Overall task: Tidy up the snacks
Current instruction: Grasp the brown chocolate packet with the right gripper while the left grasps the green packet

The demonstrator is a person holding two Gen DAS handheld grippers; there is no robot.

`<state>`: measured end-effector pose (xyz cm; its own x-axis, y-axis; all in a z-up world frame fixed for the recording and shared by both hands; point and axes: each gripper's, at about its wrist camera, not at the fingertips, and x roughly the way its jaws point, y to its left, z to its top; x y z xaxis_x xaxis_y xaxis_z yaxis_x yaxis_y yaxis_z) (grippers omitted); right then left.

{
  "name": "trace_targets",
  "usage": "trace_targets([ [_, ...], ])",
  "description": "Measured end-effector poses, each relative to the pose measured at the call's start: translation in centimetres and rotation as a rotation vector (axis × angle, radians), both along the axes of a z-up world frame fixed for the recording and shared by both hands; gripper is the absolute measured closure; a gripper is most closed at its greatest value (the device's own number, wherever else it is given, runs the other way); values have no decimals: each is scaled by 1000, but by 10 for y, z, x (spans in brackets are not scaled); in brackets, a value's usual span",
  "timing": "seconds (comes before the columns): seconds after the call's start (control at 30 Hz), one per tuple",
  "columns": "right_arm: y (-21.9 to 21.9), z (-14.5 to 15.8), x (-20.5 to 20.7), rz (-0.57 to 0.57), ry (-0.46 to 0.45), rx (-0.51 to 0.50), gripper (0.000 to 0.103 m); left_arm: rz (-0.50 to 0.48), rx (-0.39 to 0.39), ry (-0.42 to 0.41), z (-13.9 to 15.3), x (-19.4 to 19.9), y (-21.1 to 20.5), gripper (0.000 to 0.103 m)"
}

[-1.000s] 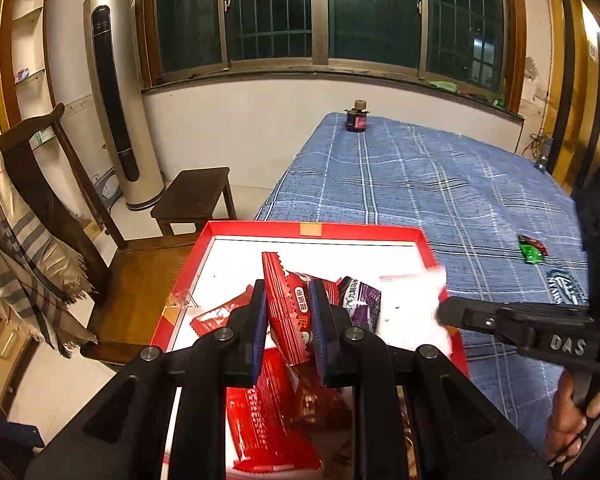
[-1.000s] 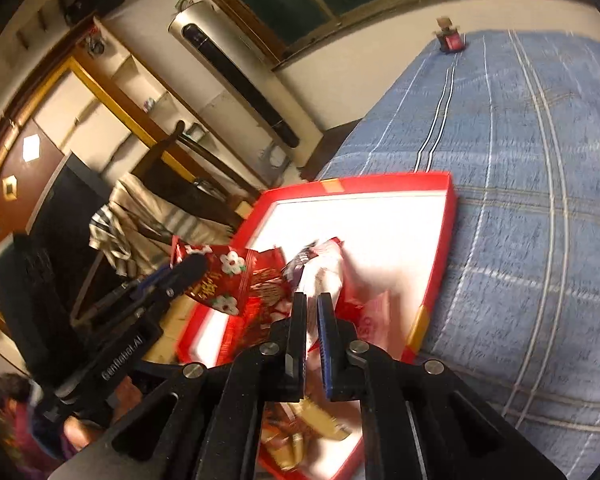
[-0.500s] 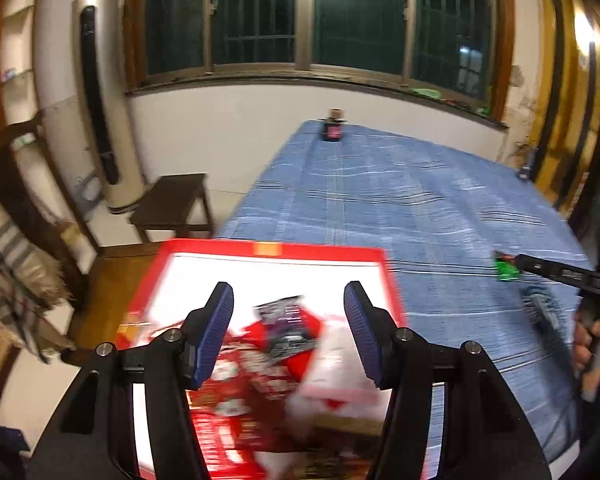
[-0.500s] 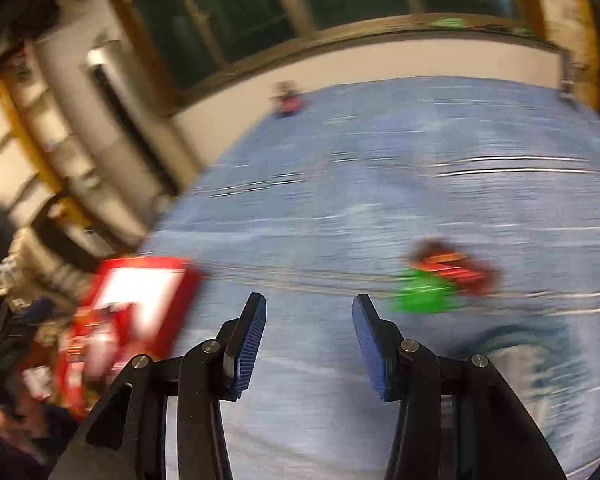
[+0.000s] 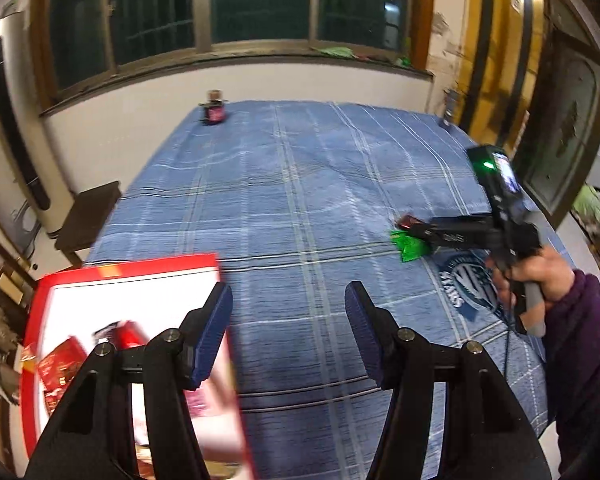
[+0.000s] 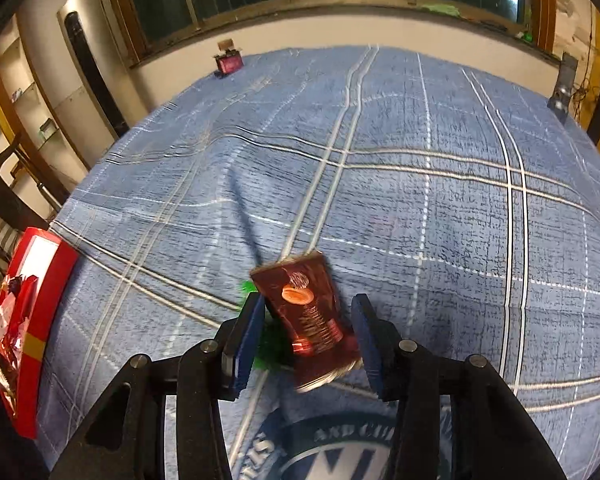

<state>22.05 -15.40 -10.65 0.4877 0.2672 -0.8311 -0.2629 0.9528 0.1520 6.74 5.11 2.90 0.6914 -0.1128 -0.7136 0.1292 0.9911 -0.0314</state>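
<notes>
The right gripper points down at a brown packet lying on the blue checked cloth. Its jaws are closing with the packet between them, the pads not yet pressing on it. A green packet lies just beside the left pad. The left gripper is spread and holds nothing above the cloth, next to the red box, where several red snacks lie.
</notes>
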Motion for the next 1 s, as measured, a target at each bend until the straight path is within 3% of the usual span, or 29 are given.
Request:
trace_targets([
  [0.13, -16, -5, 0, -10, 1, 36, 71, -34, 12, 47, -7, 17, -28, 45],
  [0.27, -57, -7, -12, -125, 2, 114, 73, -50, -23, 134, -23, 47, -57, 45],
  [0.33, -73, -11, -18, -154, -20, 101, 72, -43, -30, 159, -30, 61, -71, 45],
  [0.47, -89, -13, -20, -168, -48, 164, 72, -18, 10, 200, -51, 94, -108, 46],
  [0.73, -103, -13, -26, -159, -48, 221, 71, 26, 4, 305, -88, 123, -153, 46],
  [0.8, -106, -12, -27, -165, -42, 232, 71, 40, 16, 319, -97, 126, -159, 45],
  [0.9, -108, -12, -27, -170, -38, 239, 71, 39, 56, 264, -100, 123, -168, 43],
  [0.97, -110, -13, -25, -169, -36, 243, 71, 21, 54, 254, -99, 121, -169, 52],
  [1.0, -111, -13, -25, -168, -35, 242, 71, 12, 63, 249, -99, 120, -170, 63],
])
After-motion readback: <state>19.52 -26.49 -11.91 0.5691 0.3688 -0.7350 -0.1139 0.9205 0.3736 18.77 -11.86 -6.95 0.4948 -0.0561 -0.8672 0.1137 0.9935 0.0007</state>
